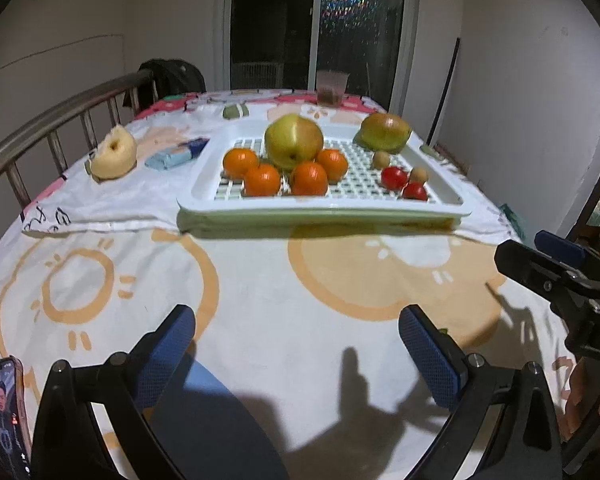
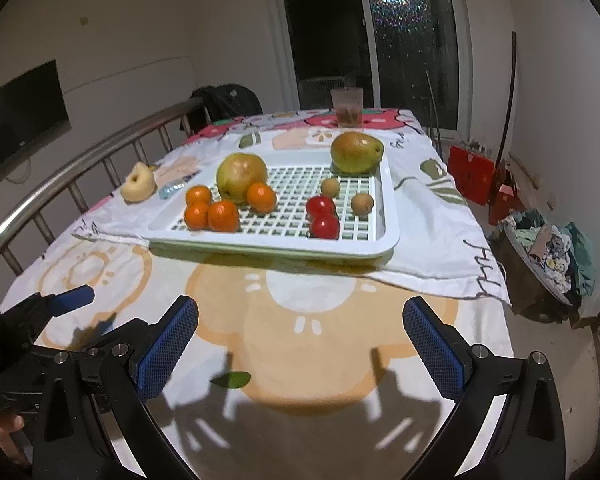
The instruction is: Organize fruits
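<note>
Cloth with an orange cartoon print covers the surface [image 2: 300, 320] directly under both tools. The left tool [image 1: 296, 352] hangs low with its blue-padded fingers spread wide and nothing between them; the right tool [image 2: 300, 344] is likewise wide and empty, with a small green leaf [image 2: 231, 380] lying on the cloth just beneath its gap. A phone [image 1: 4, 412] sits at the left tool's near left. Ahead of both tools, past a folded cloth edge, stands the white slatted tray [image 2: 268, 240]. On it, ahead-left of the right tool, four oranges [image 2: 223, 215] cluster around a large yellow-green apple [image 2: 241, 178]; ahead-right lie two red tomatoes [image 2: 324, 218] touching each other, with two small brown fruits [image 2: 362, 203] just beyond. A green-red pear [image 2: 356, 152] rests at the tray's far right corner. Off the tray, far to the left, sits a pale bitten apple [image 2: 139, 189] beside a blue packet [image 1: 176, 154]. Farthest away stands a plastic cup [image 2: 347, 107].
</note>
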